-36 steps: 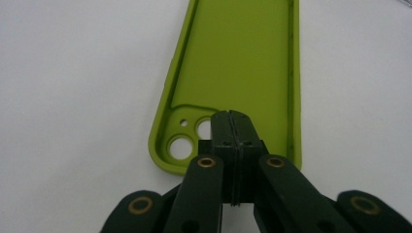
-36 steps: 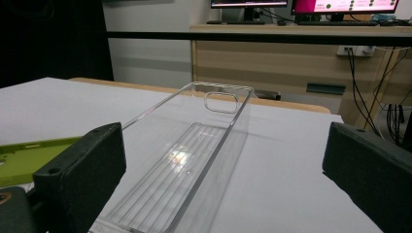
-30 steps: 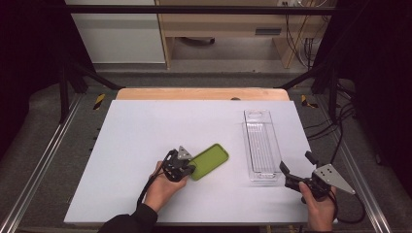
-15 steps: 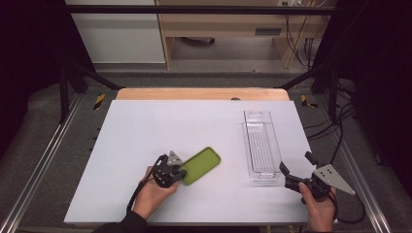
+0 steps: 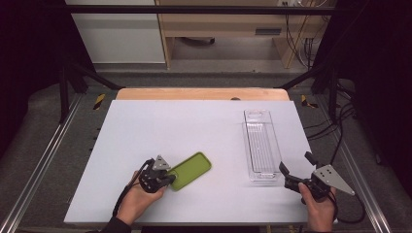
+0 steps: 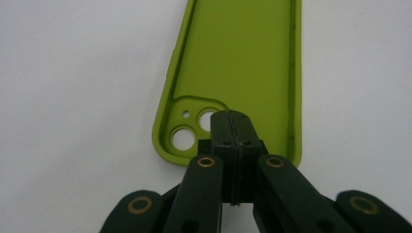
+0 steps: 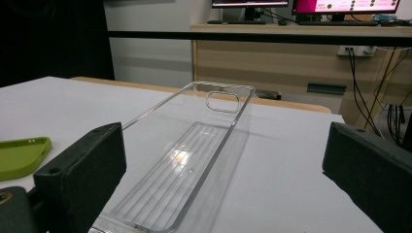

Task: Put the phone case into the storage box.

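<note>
A lime-green phone case (image 5: 192, 171) lies inside-up on the white table, its camera cutouts at the end nearest my left gripper (image 5: 170, 178). In the left gripper view the two jaws are pressed together on the case's (image 6: 243, 58) near end wall beside the cutouts, so my left gripper (image 6: 232, 121) is shut on the case. A clear plastic tray (image 5: 262, 145) stands empty at the right. My right gripper (image 5: 295, 162) sits open just short of the tray's near end. In the right gripper view the tray (image 7: 194, 145) lies between that gripper's (image 7: 226, 165) wide-spread jaws, untouched.
The white table top (image 5: 170, 126) stretches bare behind the case and left of the tray. A wooden strip (image 5: 199, 93) runs along its far edge. Metal rails (image 5: 43, 160) flank both sides. A cable (image 5: 357, 204) trails from the right gripper off the table's right edge.
My left hand has drawn back toward the near left, and the green case has slid along with it. The right hand and the tray have stayed put.
</note>
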The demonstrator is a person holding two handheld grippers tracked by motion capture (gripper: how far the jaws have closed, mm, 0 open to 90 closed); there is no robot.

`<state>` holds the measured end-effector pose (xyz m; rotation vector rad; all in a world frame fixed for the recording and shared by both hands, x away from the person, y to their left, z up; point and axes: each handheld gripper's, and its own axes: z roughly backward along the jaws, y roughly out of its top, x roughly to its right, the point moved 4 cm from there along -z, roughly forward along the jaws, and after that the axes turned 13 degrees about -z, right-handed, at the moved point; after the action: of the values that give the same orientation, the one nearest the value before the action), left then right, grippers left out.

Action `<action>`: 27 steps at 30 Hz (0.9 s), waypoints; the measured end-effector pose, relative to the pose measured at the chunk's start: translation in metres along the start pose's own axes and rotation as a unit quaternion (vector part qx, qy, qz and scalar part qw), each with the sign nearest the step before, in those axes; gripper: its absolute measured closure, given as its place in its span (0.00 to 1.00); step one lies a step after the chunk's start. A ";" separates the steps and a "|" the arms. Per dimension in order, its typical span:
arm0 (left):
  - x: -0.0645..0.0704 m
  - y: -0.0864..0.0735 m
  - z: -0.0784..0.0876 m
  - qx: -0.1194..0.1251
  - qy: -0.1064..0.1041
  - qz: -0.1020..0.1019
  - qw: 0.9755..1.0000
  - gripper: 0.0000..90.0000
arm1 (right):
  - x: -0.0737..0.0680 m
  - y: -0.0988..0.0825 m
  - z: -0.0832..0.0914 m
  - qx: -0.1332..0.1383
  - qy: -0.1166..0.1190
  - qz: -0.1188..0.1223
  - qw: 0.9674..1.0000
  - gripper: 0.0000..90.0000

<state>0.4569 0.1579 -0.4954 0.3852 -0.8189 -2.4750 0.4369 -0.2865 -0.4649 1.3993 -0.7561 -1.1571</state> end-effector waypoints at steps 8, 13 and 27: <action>-0.001 -0.011 0.009 -0.004 -0.003 -0.001 1.000 1.00 | -0.002 -0.001 0.000 -0.002 0.001 0.003 1.000 0.03; -0.002 -0.019 0.015 -0.001 -0.005 0.005 1.000 1.00 | -0.001 -0.001 -0.001 -0.004 0.001 0.005 1.000 0.03; -0.002 -0.034 0.028 -0.010 -0.006 0.009 1.000 1.00 | -0.004 -0.003 -0.003 -0.007 0.002 0.004 1.000 0.03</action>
<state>0.4346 0.1954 -0.4941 0.3558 -0.7987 -2.4690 0.4376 -0.2817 -0.4671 1.3860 -0.7479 -1.1506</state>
